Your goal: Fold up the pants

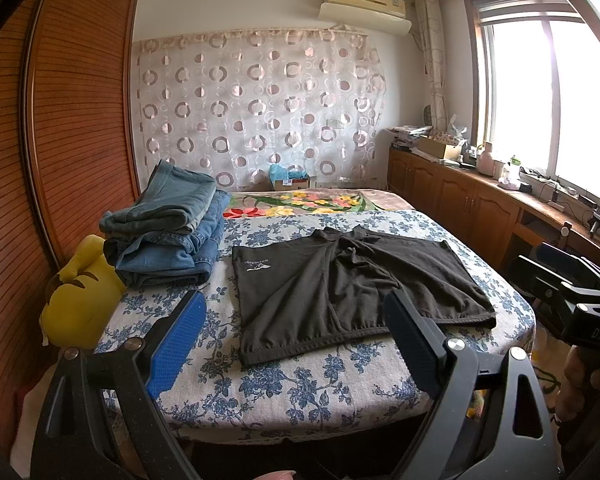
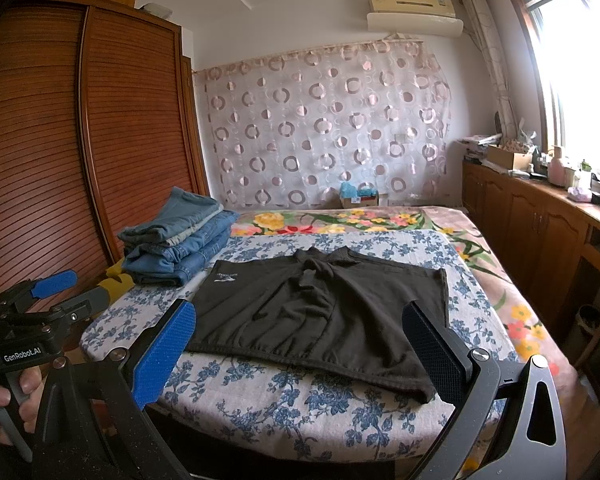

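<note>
The black pants (image 1: 352,292) lie spread flat on the bed (image 1: 300,392), on its blue-flowered cover, waistband toward the near edge and a small white logo on the left leg. Taking the pants as the landmark: just to their left sits a stack of folded jeans (image 1: 168,232), and left of that, at the bed's edge, a yellow plush (image 1: 80,300). Beyond the pants, past a flowered blanket (image 1: 300,202), a cardboard box (image 1: 292,182) stands against the circle-patterned curtain (image 1: 256,108) with blue crumpled material sticking out of it; what that is cannot be told. To the right of the pants runs a wooden counter (image 1: 500,200), where another open cardboard box (image 1: 436,146) sits among clutter, its contents too small to make out. To the left rises a slatted wardrobe (image 1: 60,120). The left gripper (image 1: 296,344) hovers over the near edge of the bed with its jaws spread wide, nothing between them. The right gripper (image 2: 300,348) likewise hangs near the waistband, jaws spread and empty, touching no cloth.
</note>
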`<act>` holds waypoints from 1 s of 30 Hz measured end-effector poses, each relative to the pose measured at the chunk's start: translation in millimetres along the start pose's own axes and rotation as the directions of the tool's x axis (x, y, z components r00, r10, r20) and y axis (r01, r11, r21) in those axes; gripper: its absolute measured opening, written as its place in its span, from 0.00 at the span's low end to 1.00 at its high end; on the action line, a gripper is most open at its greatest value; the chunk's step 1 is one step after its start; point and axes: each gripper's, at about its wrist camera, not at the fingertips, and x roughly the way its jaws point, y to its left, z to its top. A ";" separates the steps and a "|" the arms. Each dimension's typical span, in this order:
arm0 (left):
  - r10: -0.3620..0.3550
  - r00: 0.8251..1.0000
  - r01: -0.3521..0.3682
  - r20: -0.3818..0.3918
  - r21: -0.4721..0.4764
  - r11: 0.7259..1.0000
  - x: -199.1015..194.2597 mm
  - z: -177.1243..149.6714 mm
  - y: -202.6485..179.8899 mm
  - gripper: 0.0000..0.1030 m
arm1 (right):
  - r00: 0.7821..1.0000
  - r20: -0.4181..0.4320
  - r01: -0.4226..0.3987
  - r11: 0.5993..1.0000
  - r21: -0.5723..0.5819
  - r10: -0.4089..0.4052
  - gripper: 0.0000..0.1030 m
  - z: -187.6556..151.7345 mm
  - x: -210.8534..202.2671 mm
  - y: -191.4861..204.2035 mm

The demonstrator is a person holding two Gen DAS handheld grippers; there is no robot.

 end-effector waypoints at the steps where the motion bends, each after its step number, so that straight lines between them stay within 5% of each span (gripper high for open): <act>1: 0.000 1.000 0.000 0.001 0.000 1.000 -1.3 0.9 -0.9 0.88 | 1.000 0.000 0.001 1.000 0.000 -0.001 1.00 -0.1 0.2 0.2; 30: 0.000 1.000 0.000 0.004 0.001 1.000 -0.9 -0.1 -0.5 0.88 | 1.000 0.006 -0.001 1.000 -0.003 0.001 1.00 -1.0 -1.0 2.8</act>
